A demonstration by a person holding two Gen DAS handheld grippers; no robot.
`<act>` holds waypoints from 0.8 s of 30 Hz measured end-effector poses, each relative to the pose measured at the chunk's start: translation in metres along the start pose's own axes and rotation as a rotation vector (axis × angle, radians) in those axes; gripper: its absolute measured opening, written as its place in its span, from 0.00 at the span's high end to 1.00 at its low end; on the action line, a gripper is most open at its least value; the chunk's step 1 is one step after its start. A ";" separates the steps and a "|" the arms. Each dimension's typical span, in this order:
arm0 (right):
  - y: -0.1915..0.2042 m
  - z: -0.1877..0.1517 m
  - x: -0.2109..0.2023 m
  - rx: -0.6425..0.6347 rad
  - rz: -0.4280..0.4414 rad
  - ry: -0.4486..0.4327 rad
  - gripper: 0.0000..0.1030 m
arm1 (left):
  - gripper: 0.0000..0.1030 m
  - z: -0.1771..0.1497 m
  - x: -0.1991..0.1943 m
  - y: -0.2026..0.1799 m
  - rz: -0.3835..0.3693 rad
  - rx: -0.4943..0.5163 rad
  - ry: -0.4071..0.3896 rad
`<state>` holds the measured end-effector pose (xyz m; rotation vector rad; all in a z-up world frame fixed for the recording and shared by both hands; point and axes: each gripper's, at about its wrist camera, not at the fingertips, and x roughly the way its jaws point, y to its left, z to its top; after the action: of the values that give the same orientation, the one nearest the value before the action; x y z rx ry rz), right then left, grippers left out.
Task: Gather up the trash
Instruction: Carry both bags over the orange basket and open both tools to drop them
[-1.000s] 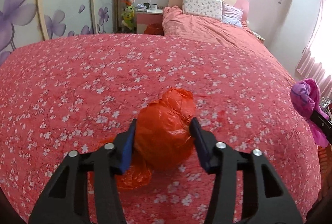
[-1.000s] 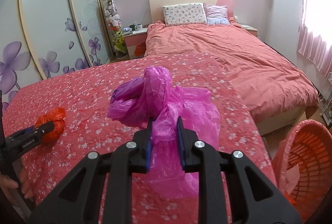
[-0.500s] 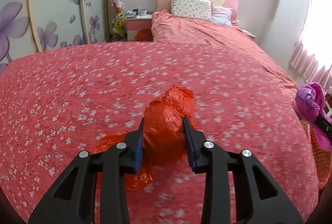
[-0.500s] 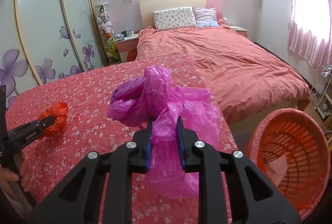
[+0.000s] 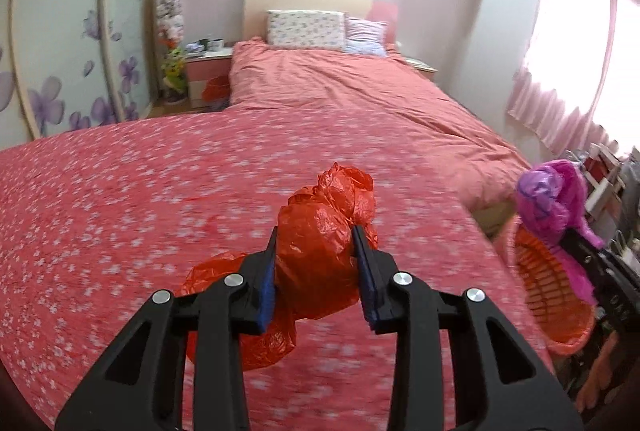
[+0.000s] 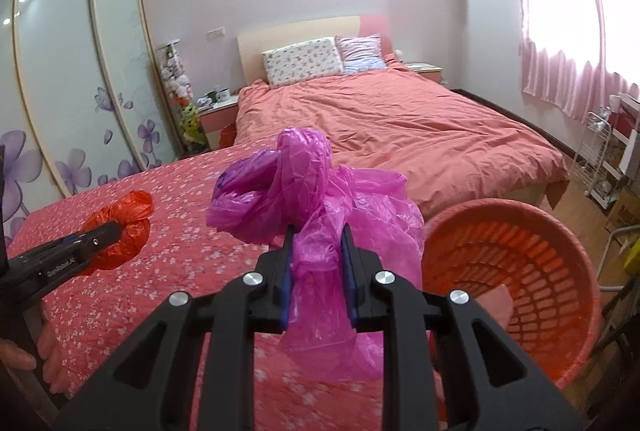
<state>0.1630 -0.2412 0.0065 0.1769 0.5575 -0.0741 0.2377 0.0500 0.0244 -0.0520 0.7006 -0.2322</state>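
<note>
My left gripper [image 5: 316, 247] is shut on a crumpled red plastic bag [image 5: 320, 251] and holds it above the flowered red bedspread [image 5: 140, 199]. My right gripper [image 6: 318, 243] is shut on a crumpled magenta plastic bag [image 6: 316, 199], held up beside the orange slotted trash basket [image 6: 520, 279] at the bedspread's right edge. The red bag and left gripper also show in the right wrist view [image 6: 120, 227]. The magenta bag [image 5: 556, 199] hangs over the basket [image 5: 548, 291] in the left wrist view.
A second bed with a salmon duvet [image 6: 400, 127] and pillows [image 6: 304, 61] lies beyond. A nightstand [image 6: 218, 111] and floral wardrobe doors [image 6: 80, 91] stand left. A white wire rack [image 6: 600, 159] and pink curtains [image 6: 580, 31] are on the right. Something pale lies in the basket.
Both grippers have moved right and up with their bags. The left closed tighter on the red bag and lifted it. The basket has come closer in the right wrist view.
</note>
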 end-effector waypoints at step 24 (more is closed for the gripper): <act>-0.125 -0.021 -0.046 0.164 -0.189 -0.050 0.80 | 0.67 -0.014 -0.002 -0.154 -0.273 0.174 0.009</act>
<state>0.0985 -0.3592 -0.0049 0.2814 0.5169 -0.3082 0.1977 -0.0986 0.0344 0.0199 0.6793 -0.5549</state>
